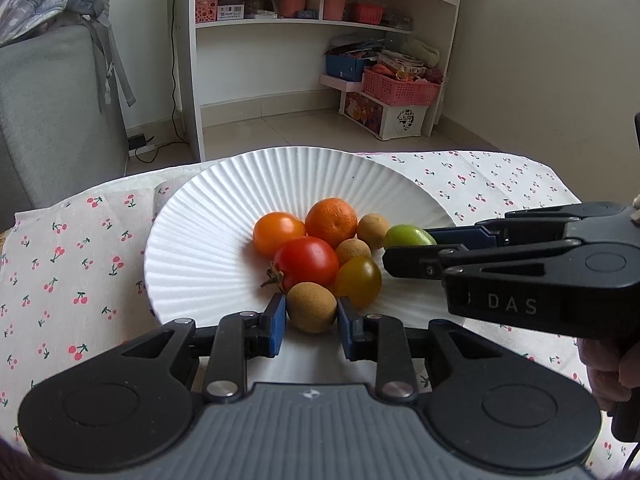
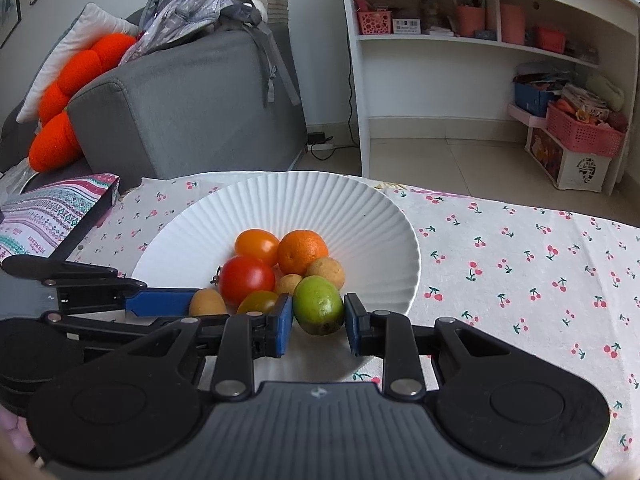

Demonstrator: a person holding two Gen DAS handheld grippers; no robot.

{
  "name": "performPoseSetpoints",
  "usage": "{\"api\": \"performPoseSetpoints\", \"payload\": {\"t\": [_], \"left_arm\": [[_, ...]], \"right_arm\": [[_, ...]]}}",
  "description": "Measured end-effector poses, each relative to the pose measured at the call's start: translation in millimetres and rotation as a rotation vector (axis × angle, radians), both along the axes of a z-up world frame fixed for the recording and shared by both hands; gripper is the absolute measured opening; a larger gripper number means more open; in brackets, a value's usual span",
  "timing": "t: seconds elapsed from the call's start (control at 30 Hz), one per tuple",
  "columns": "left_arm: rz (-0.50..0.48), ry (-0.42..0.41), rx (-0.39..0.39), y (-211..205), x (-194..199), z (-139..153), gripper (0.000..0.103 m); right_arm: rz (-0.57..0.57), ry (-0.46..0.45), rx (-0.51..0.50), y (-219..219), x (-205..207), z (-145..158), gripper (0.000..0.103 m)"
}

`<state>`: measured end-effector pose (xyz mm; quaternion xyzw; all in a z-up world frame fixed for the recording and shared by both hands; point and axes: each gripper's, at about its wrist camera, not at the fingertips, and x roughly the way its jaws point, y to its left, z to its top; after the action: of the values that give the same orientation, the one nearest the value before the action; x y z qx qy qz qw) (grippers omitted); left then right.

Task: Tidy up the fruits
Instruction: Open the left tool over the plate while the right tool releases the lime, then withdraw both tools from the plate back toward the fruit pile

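Two shelves (image 2: 480,40) behind cherry-print tablecloth (image 2: 520,264); floor seemingly tiled.

Fruit crowds the near half of the ribbed white plate (image 2: 348,208); its far half seemingly lies bare.

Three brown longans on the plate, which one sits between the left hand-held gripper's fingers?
The nearest longan, at the plate's front rim, flanked by the left hand-held gripper. The other two longans lie farther back, beside the orange.
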<state>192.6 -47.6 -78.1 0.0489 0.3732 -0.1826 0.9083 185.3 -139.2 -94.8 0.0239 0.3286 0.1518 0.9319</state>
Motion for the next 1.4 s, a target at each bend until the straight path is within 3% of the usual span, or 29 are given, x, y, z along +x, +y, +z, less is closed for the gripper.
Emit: {"api": "performPoseSetpoints", "payload": {"t": [0.2,0.33,0.63,0.9,1.03,1.4], "left_arm": [[-0.009,-0.010,0.001,-0.3,-2.4,1.5,0.017],[-0.012,-0.018,-0.005,0.8,-5.5,5.2,0.025],[-0.012,-0.036,-0.001,0.7,-17.2,17.7,0.046],[-0.019,-0.030,-0.003,-0.2,-35.7,28.3,0.057],[-0.012,-0.026,-0.012,1.9,-47.0,31.7,0.074],[-0.003,-0.019,0.009,4.1,-75.4,41.8,0.089]], "right_arm": [[-0.012,-0.003,0.000,-1.1,0.2,2.6,0.027],[-0.023,-0.012,0.004,-3.0,-1.9,7.4,0.028],[-0.061,-0.035,0.017,-11.5,-13.4,22.1,0.052],[-0.084,-0.051,0.004,-16.2,-31.4,33.2,0.066],[-0.104,-0.042,0.026,-19.9,-40.5,37.5,0.073],[-0.118,-0.035,0.023,-21.9,-69.9,43.4,0.087]]}}
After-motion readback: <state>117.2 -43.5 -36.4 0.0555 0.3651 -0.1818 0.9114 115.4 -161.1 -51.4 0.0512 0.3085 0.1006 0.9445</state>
